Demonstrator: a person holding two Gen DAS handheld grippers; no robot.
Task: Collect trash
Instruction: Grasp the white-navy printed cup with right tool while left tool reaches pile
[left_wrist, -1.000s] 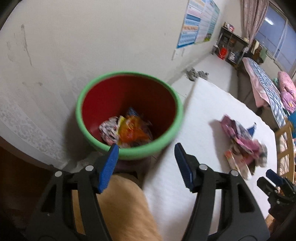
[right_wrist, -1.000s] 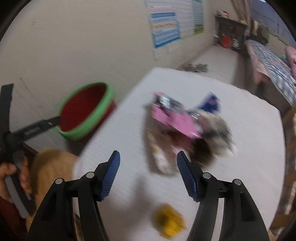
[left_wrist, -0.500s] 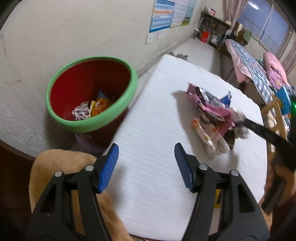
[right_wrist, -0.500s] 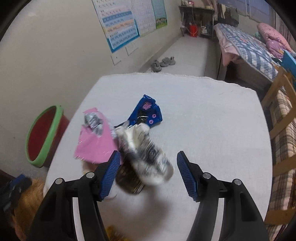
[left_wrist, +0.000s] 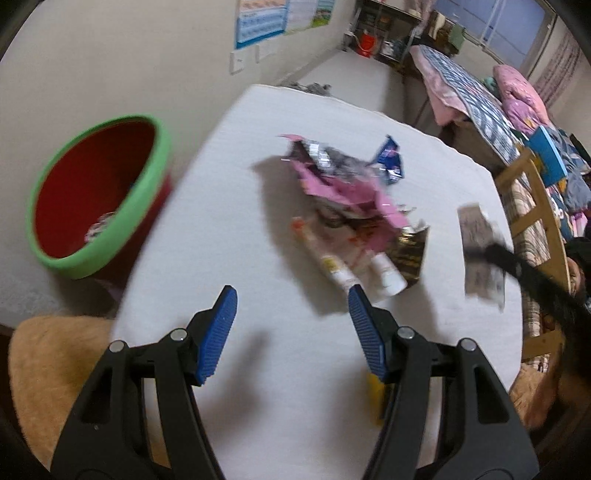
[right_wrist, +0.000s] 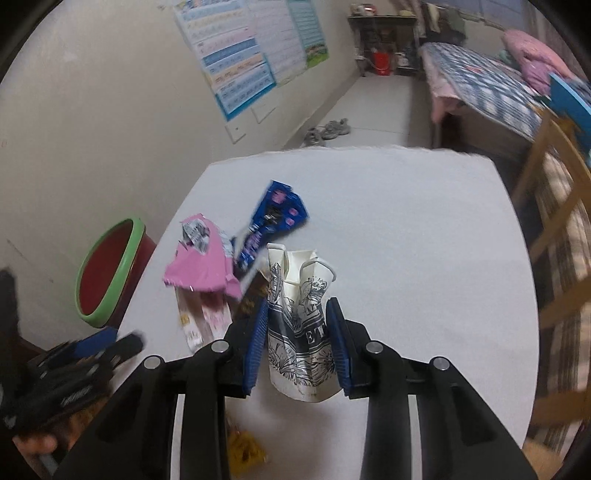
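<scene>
- Crumpled paper cup: long axis runs 12 to 6 in your right wrist view, torn open mouth pointing toward 12, base toward 6. It sits between your right gripper's pads, over the white table.
- Your right gripper: jaws have just been closing; both blue pads now press the cup's sides, pinching it.
- Your left gripper: jaws spread about halfway, nothing between them, hanging above bare tabletop.
- Remaining wrapper pile lies at 12 to 1 of your left gripper: pink wrapper, blue wrapper pointing toward 1, a white-and-pink packet beneath. Image blurred; details beyond that unclear.
- Small yellow scrap on the table at 7 of the held cup.
- Red bin with green rim stands off the table's edge, at 10 of your left gripper; some trash visible inside.
- Room: cream wall with posters, bed at 1–2, wooden chair at 3.
</scene>
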